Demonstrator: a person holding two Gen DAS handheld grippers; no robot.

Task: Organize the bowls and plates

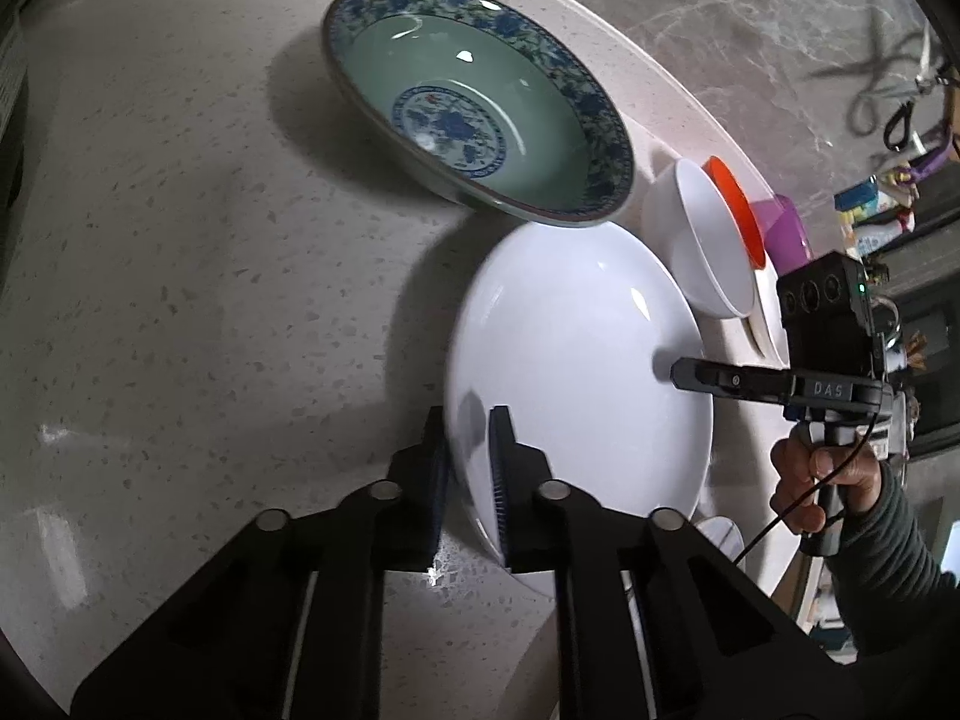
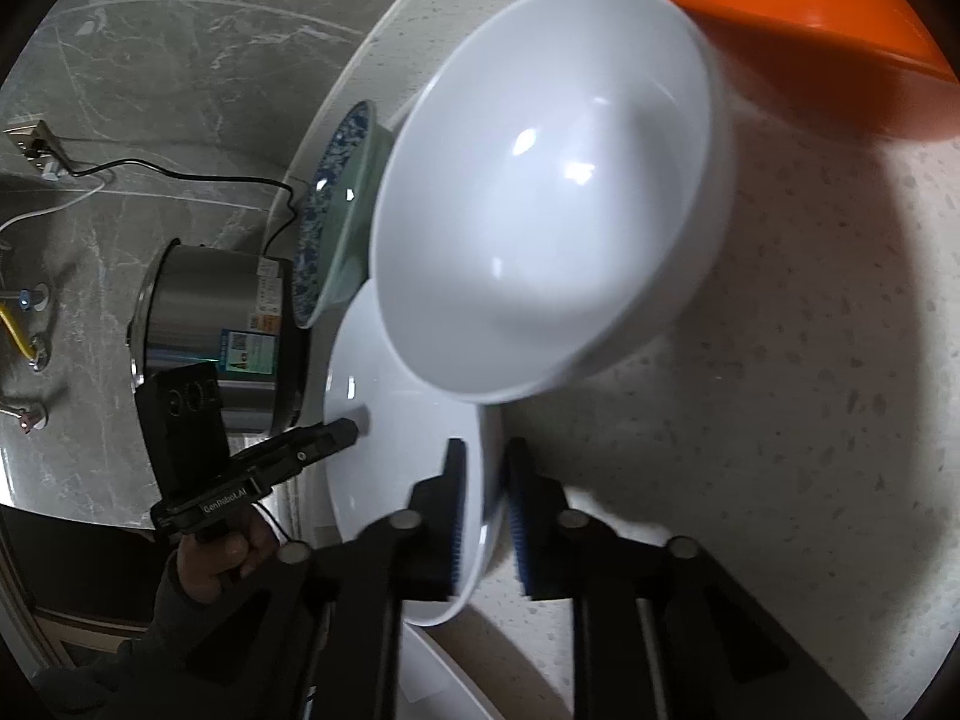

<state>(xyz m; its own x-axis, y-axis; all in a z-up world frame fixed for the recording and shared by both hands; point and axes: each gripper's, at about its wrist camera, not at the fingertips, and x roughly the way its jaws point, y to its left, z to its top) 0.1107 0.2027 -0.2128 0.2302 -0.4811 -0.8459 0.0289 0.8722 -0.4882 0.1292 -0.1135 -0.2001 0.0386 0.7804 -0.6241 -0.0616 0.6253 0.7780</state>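
Observation:
A white plate [image 1: 576, 372] lies on the speckled counter [image 1: 180, 300]. My left gripper [image 1: 471, 420] straddles its near rim, jaws narrowly apart around the rim. My right gripper [image 2: 486, 456] straddles the opposite rim of the same plate [image 2: 408, 468], one finger on each side with a small gap. The right gripper shows in the left wrist view [image 1: 684, 372]. A blue-patterned green bowl [image 1: 474, 96] sits behind the plate. A white bowl [image 2: 540, 228] and an orange bowl [image 2: 792, 18] stand beyond it.
A purple cup [image 1: 780, 228] sits past the orange bowl [image 1: 738, 210]. A steel rice cooker [image 2: 222, 312] with a cord stands at the counter's end. Another white dish [image 2: 432, 684] lies under my right gripper. The counter edge curves close by.

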